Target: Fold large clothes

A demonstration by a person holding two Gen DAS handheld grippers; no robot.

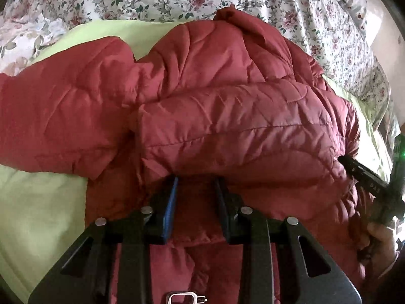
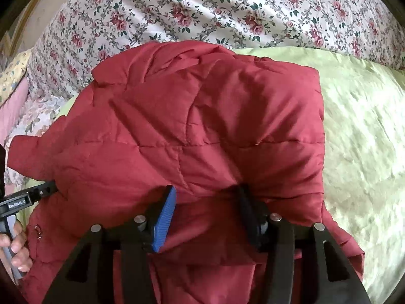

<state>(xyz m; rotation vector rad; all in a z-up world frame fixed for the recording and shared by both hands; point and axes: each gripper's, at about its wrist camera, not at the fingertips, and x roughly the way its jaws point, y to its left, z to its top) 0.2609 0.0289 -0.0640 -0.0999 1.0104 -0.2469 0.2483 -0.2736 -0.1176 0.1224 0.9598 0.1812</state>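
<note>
One red quilted jacket [image 1: 227,116] lies bunched on the green blanket [image 1: 38,202] ahead of my two grippers. My left gripper [image 1: 196,185] and right gripper [image 2: 206,195] each have both fingers spread, pressing into its padding.

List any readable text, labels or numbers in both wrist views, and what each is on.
"GenRobot.AI": white print on the black body of the left gripper, seen at the left edge of the right wrist view.
Pale markings on the right gripper, seen in the left wrist view: too blurred to read.
Red puffer jacket, floral bedsheet, green blanket: no text visible.
</note>
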